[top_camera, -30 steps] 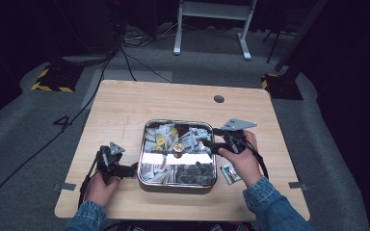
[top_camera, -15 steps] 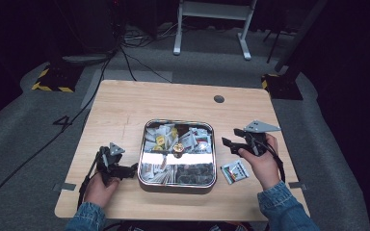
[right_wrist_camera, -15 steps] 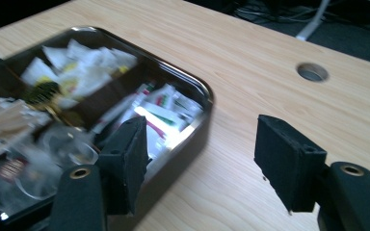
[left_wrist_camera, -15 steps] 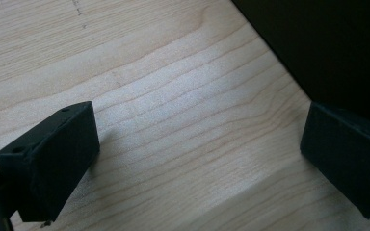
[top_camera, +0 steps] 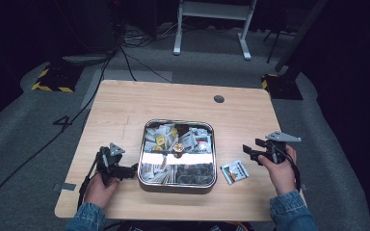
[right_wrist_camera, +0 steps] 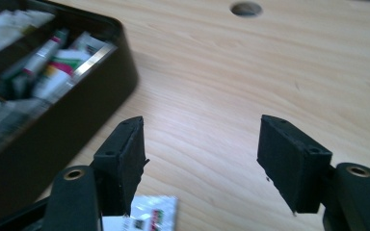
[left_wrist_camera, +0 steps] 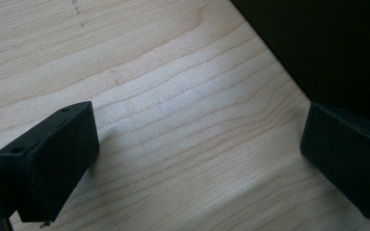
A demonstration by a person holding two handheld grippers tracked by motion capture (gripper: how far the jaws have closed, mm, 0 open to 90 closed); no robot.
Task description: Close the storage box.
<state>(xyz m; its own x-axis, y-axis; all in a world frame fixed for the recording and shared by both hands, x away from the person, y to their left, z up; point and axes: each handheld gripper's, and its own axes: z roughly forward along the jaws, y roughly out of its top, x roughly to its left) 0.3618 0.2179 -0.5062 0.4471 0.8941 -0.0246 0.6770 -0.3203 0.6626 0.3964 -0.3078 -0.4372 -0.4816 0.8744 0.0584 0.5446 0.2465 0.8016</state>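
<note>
Standing beside this setup, I would judge the likeliest slip to come at the flat packet (top_camera: 234, 171) lying on the surface (top_camera: 173, 103) just right of the tin (top_camera: 178, 179): it is thin, glossy and nearly flush with the wood, so blunt jaws coming down on it could skid it along the smooth grain or pinch only a corner and drop it. The right hand-held gripper (top_camera: 251, 151) hovers just right of and slightly beyond that packet, jaws spread wide with nothing between them; in the right gripper view the packet's white printed edge (right_wrist_camera: 150, 212) peeks out at the near side by one jaw, so a closing move from this position would likely miss it. The left hand-held gripper (top_camera: 129, 171) rests low on the surface against the tin's left wall, also wide open and empty; a nudge there could shove the tin, since its rounded metal sides would probably slide easily on the wood. The tin is square with rounded corners and a mirror-bright rim, dark on its outer wall (right_wrist_camera: 67, 120), and crammed with loose sachets (top_camera: 164, 139) in white, green and yellow wrappers that might snag or spill. The surface is pale laminate wood with a small round cable hole (top_camera: 218, 99) at its far side.
</note>
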